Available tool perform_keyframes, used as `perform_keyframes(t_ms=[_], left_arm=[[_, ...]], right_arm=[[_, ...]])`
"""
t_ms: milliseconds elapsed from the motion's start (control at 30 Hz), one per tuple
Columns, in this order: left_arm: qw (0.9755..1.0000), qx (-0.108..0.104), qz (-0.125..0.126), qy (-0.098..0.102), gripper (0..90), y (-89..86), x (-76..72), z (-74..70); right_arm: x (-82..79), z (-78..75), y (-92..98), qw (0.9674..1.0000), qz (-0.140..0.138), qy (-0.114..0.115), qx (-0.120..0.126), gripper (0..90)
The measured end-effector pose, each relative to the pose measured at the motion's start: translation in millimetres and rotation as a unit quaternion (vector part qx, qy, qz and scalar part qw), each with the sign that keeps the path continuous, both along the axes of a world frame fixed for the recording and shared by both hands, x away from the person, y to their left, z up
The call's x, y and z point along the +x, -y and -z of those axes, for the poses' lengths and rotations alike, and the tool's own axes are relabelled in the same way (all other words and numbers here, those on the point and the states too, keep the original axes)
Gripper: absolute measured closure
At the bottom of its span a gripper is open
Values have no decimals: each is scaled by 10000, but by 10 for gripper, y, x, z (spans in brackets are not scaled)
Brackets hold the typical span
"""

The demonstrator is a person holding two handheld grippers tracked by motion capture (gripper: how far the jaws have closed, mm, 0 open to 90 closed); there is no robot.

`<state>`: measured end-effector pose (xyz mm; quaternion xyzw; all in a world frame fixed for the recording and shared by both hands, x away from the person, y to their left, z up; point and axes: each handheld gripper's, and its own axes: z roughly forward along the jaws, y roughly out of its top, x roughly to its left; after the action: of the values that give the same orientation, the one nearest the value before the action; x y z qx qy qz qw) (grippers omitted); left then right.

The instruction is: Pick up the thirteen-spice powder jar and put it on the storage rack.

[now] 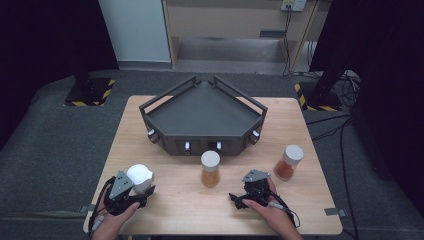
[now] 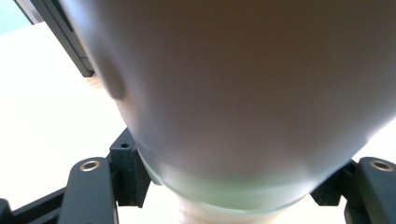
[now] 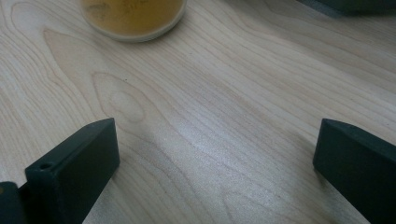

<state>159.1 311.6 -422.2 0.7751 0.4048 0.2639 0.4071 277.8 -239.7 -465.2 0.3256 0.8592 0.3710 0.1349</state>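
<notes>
Three white-capped jars are seen on the wooden table (image 1: 165, 210) in the high view, in front of a dark corner-shaped tray (image 1: 202, 112). At the near left, the left gripper (image 1: 145, 190) is held by a hand, and a white jar (image 1: 140, 177) is set between its jaws. A middle jar (image 1: 210, 169) with orange contents is stood just before the tray, and a right jar (image 1: 288, 162) with reddish contents is placed well apart toward the table's right edge. The right gripper (image 1: 239, 199) is rested low at the near right, nothing being held.

In the left gripper view, the white jar (image 2: 233, 93) is seen blurred and very close, its lower body pressed between the two jaws.

In the right gripper view, the jaws are spread wide over bare wood, and the base of the middle jar (image 3: 133, 16) is seen ahead, well apart from them.
</notes>
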Motion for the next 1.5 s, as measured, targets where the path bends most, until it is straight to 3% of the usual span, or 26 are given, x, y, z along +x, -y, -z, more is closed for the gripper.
perform_keyframes(t_ms=[500, 833, 1200, 1500], left_arm=[[9999, -50, 108, -23, 295, 63, 300, -44], [9995, 177, 265, -20, 295, 139, 499, -172], [9992, 161, 379, -11, 295, 203, 587, -299], [9986, 72, 516, 92, 295, 120, 614, -403]], right_arm=[[0, 0, -1, 10000, 0, -1, -2, 5], [0, 0, 0, 10000, -1, -1, -2, 5], [0, 0, -1, 10000, 0, -1, -2, 5], [0, 0, -1, 10000, 1, 0, -2, 5]])
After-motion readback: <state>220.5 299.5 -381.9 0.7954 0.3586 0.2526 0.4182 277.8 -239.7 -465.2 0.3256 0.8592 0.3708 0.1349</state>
